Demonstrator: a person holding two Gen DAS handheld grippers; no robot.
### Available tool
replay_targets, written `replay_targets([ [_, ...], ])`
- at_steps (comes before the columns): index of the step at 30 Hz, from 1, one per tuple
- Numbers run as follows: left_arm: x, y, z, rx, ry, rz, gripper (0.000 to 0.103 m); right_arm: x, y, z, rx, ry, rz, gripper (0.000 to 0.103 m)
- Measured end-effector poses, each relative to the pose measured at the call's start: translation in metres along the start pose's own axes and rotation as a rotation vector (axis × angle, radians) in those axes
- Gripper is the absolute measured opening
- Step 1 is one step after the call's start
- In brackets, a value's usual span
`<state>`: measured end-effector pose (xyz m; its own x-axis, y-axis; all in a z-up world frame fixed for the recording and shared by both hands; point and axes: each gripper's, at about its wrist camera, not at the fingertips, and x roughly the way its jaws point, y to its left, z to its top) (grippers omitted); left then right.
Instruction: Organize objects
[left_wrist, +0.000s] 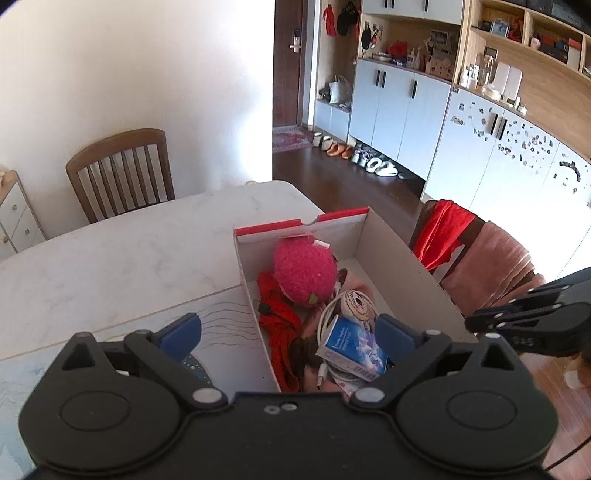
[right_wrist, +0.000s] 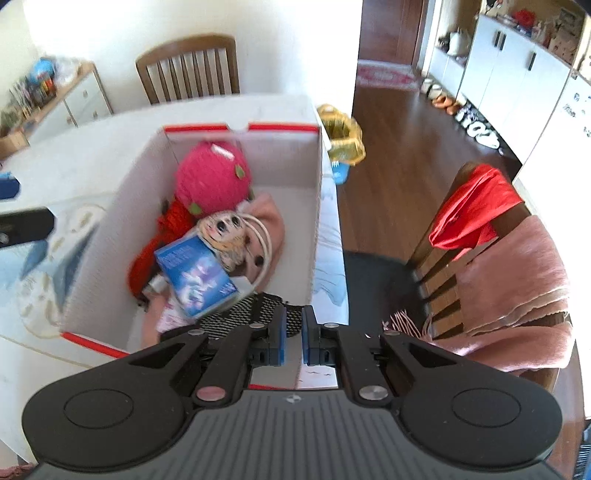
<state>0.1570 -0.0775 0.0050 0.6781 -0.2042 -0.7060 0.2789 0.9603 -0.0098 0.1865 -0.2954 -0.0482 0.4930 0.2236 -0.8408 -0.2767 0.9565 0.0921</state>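
An open white box with a red rim (left_wrist: 391, 236) (right_wrist: 317, 206) stands on the table. Inside lie a pink plush fruit (left_wrist: 304, 271) (right_wrist: 212, 177), a small blue carton (left_wrist: 352, 345) (right_wrist: 195, 275), a white cable (left_wrist: 327, 314) (right_wrist: 264, 236), a round cartoon-face item (left_wrist: 356, 302) (right_wrist: 225, 229), red fabric (left_wrist: 277, 317) and a pink cloth (right_wrist: 271, 218). My left gripper (left_wrist: 290, 328) is open above the box's near left wall, with nothing between its fingers. My right gripper (right_wrist: 293, 332) is shut and holds nothing, over the box's near right corner beside a black mesh item (right_wrist: 243, 314). Its dark fingers (left_wrist: 517, 317) show in the left wrist view.
The marble table (left_wrist: 129, 251) carries a printed mat (right_wrist: 44, 266) left of the box. A wooden chair (left_wrist: 122, 173) stands at the far side. Another chair draped with red and pink cloth (right_wrist: 509, 251) is on the right. A yellow bag (right_wrist: 341, 133) sits past the table's corner.
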Motion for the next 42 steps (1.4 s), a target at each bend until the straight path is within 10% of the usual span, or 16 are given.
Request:
replay_targets([
  [18,-0.039,0.009,-0.035,0.001,-0.077,-0.049,0.102,-0.076,0.044,-0.037,0.007,-0.242,0.049,0.010],
  [24,-0.042,0.012,-0.041,-0.013,-0.072,-0.070,0.102,-0.088,0.053,-0.050,0.015,-0.302,0.072,0.052],
  [31,-0.048,0.008,-0.049,0.003,-0.082,-0.081,0.103,-0.096,0.060,-0.058,0.003,-0.337,0.081,0.077],
  [42,-0.053,0.002,-0.065,0.024,-0.063,-0.101,0.103,-0.108,0.076,-0.073,-0.045,-0.400,0.086,0.094],
])
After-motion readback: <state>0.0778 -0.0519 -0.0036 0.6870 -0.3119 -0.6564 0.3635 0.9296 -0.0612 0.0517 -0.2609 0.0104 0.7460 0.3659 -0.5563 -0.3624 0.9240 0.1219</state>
